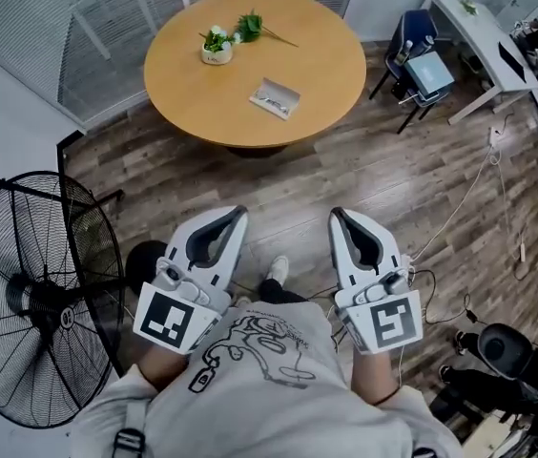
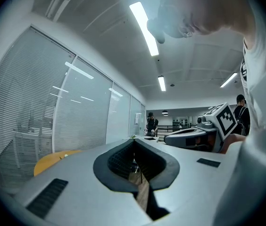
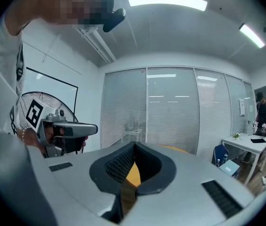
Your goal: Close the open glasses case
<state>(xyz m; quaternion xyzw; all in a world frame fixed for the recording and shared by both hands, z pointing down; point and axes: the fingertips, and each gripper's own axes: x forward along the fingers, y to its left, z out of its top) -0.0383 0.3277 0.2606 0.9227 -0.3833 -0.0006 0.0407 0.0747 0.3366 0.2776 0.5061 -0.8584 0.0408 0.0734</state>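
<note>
the open pale grey rectangular glasses case lies flat on the round light-wood table, on the right part of the top and toward the near edge. what looks like a pair of glasses lies inside it. well apart from the glasses case, nearer the table's far edge, stands a small white pot of green leaves and white flowers. a loose green leafy sprig lies just beside the pot on its right.

both tongs are held low, close to the person's white printed t-shirt, over the dark wood-plank floor and well short of the table. the left tongs point toward the table. in the left gripper view their two grey jaws meet at the tips with nothing gripped, and only floor planks show through the dark padded hollow behind the tips. the right tongs sit beside them, apart from them, pointing the same way. in the right gripper view those jaws are likewise pressed together at the tips and empty, with the orange of the table top showing through the hollow. neither pair touches the case.

a large black wire-cage floor fan stands at the person's left. at the far right a second, white table stands near a blue chair, and pale cables trail over the floor below it.
</note>
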